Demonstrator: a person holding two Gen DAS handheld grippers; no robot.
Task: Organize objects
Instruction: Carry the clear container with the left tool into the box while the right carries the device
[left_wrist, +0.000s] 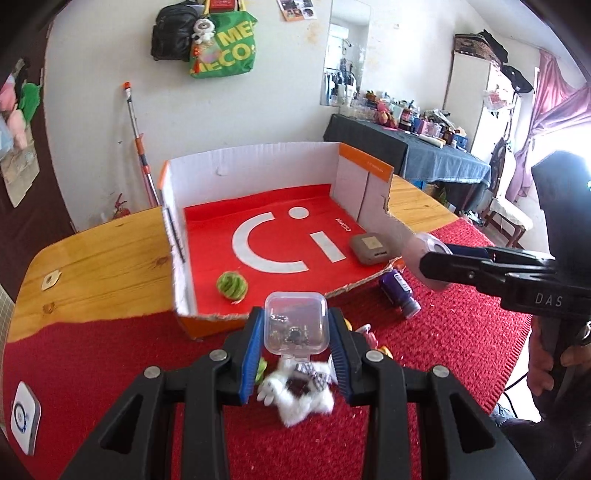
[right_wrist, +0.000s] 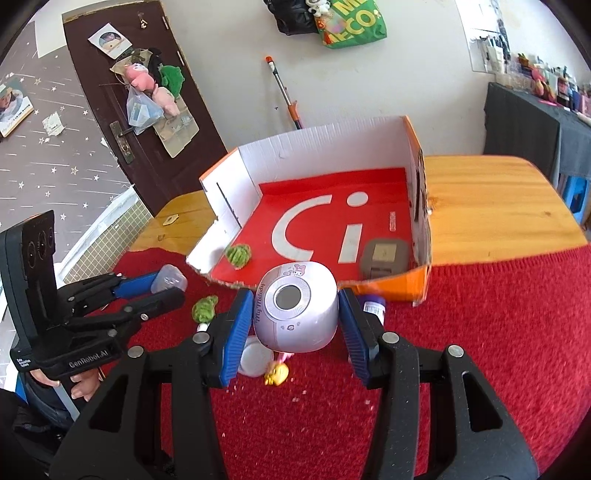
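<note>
The left gripper (left_wrist: 296, 341) has its blue-padded jaws clamped on a small clear plastic box (left_wrist: 295, 325) with dark bits inside, held level just above the red cloth (left_wrist: 461, 332) and just short of the torn front edge of the cardboard box (left_wrist: 258, 166). Below the clear box lies a white plush toy (left_wrist: 299, 395), partly hidden by the jaws. In the right wrist view this gripper reaches in from the left, tilted slightly downward, a hand (right_wrist: 79, 386) wrapped around its grip.

The right gripper (right_wrist: 295, 321) has its jaws closed on a lilac rounded gadget (right_wrist: 297, 310) printed "My Melody", its round grey face turned toward the camera; the right pad appears to sit a touch off its side, though the fisheye makes that hard to judge. It is held above the cloth near the box's front edge. Beneath it lie a white disc (right_wrist: 256, 360) and a small yellow figure (right_wrist: 276, 373), with a green knitted piece (right_wrist: 204, 309) to the left and a purple bottle (right_wrist: 373, 308) just beside the right jaw.

Inside the cardboard box, on its red floor, rest a green woolly ball (left_wrist: 231, 285) near the front left and a brown case (left_wrist: 373, 248) at the front right. The box stands on a wooden table (left_wrist: 96, 258).
</note>
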